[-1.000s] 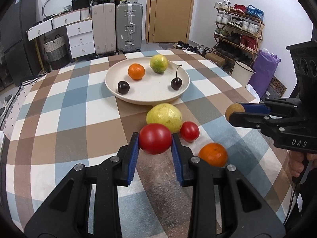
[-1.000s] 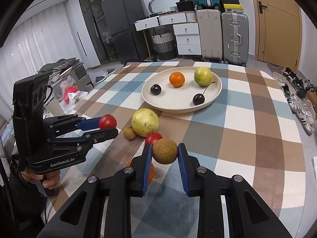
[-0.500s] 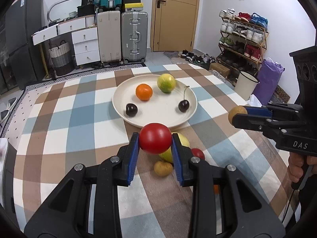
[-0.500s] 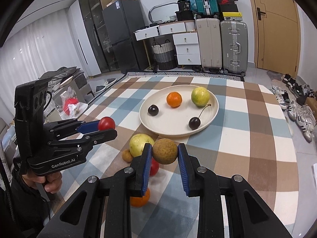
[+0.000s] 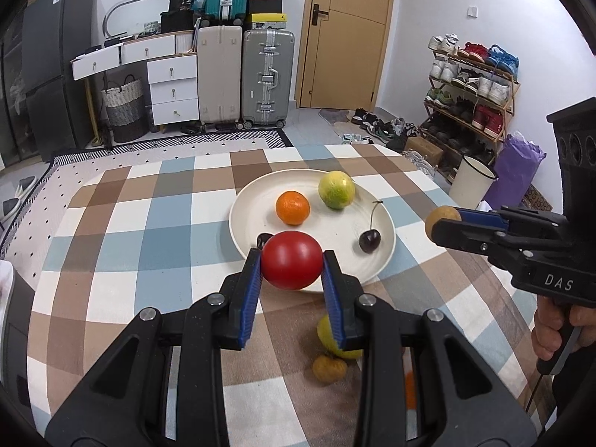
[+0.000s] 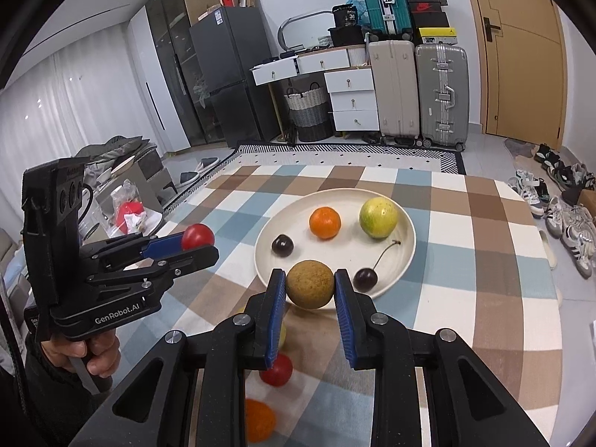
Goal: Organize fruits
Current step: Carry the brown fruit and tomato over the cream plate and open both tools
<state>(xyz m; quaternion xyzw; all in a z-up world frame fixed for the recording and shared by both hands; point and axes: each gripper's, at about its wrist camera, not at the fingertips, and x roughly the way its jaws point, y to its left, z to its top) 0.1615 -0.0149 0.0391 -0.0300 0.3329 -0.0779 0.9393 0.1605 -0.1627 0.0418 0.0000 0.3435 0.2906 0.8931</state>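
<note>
My left gripper (image 5: 291, 260) is shut on a red tomato (image 5: 291, 260), held above the table before the near rim of the cream plate (image 5: 253, 201). My right gripper (image 6: 310, 289) is shut on a round brown fruit (image 6: 310, 289), also before the plate (image 6: 408, 249). The plate holds an orange (image 5: 292, 207), a green-yellow fruit (image 5: 336, 190) and two dark cherries (image 5: 369, 240). On the cloth below lie a yellow-green fruit (image 5: 329, 337), a small brown fruit (image 5: 329, 369), a small red tomato (image 6: 277, 370) and an orange (image 6: 259, 419).
The checked tablecloth (image 5: 149, 223) covers the table. Suitcases (image 5: 268, 78) and white drawers (image 5: 175, 89) stand at the back wall. A shoe rack (image 5: 473, 85) and a white bin (image 5: 473, 182) stand to the right of the table.
Both grippers have risen and moved toward the plate with their fruits held. The loose fruits on the cloth now lie lower in both views, partly behind the fingers.
</note>
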